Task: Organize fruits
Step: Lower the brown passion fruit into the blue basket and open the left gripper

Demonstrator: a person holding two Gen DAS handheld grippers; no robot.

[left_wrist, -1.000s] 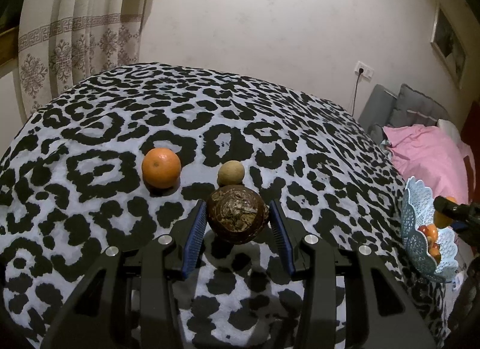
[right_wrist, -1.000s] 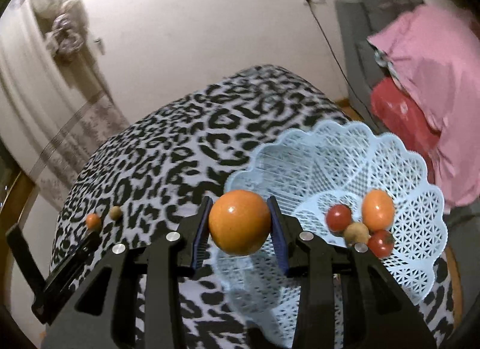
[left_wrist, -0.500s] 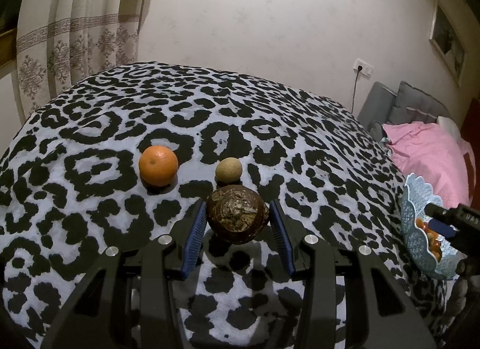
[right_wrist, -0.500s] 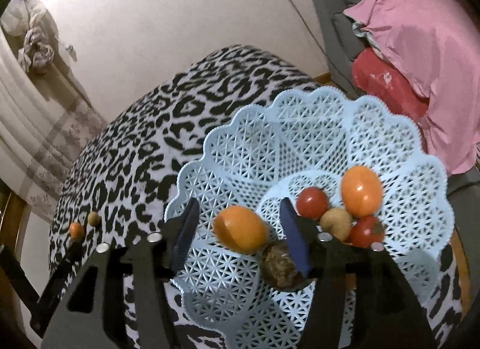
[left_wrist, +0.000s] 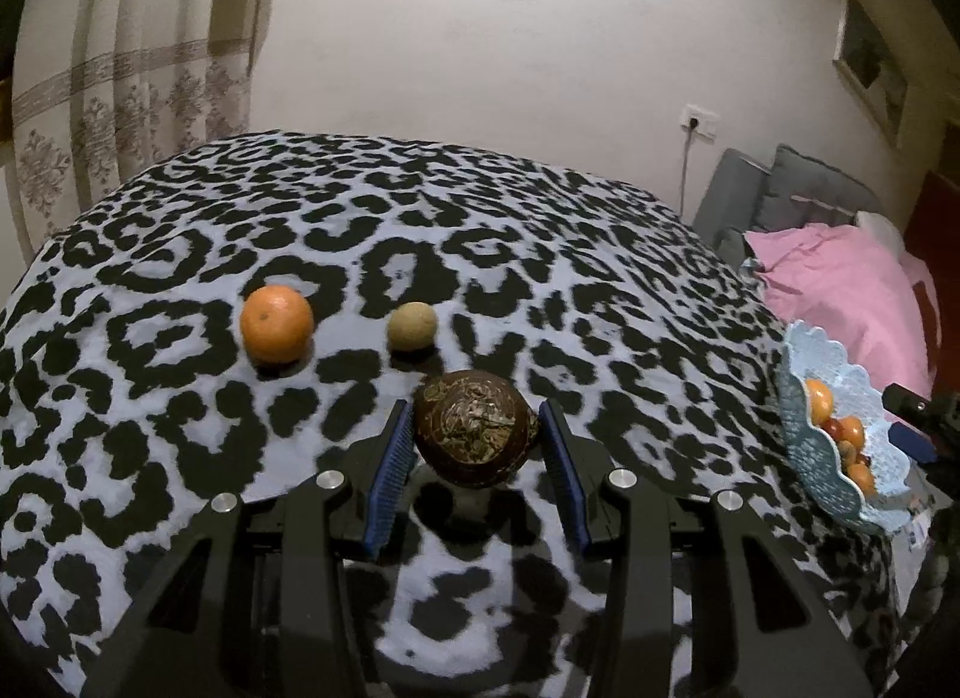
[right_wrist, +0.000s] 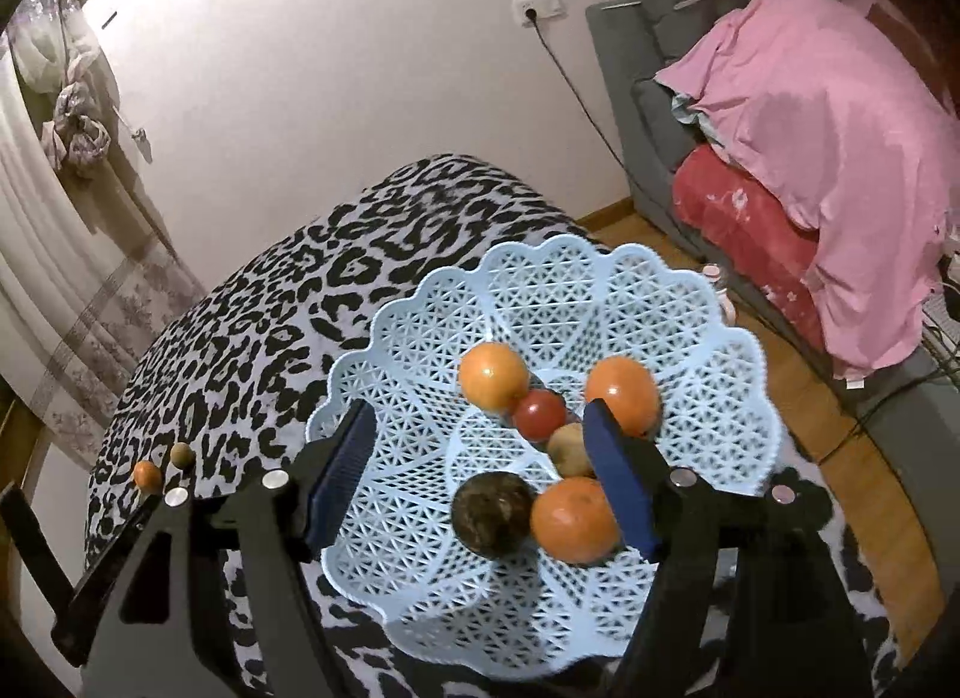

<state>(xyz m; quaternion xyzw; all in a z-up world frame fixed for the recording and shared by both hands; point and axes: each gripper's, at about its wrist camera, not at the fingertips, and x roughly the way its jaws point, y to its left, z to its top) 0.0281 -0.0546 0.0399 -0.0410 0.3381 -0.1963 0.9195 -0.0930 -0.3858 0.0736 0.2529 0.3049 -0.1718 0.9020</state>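
Right gripper (right_wrist: 480,476) is hovering over the basket (right_wrist: 708,302) at the bed's right edge, jaws opening with nothing pinched; fruit is sitting loose in the bowl. Left gripper (left_wrist: 474,452) is pinching the brown fruit (left_wrist: 474,434) (pads look touching both sides). Orange (left_wrist: 277,324) and tan fruit (left_wrist: 411,326) are lying just beyond it. Next, probably: left carrying brown fruit right to the basket, right clearing out.

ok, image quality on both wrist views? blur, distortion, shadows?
Left wrist: sharp, dim warm light, strong fisheye bending of the leopard-print cloth, soft shadow under the dark brown round fruit. Right wrist: slight motion blur on the pale blue lattice basket, dark vignette in the corners.
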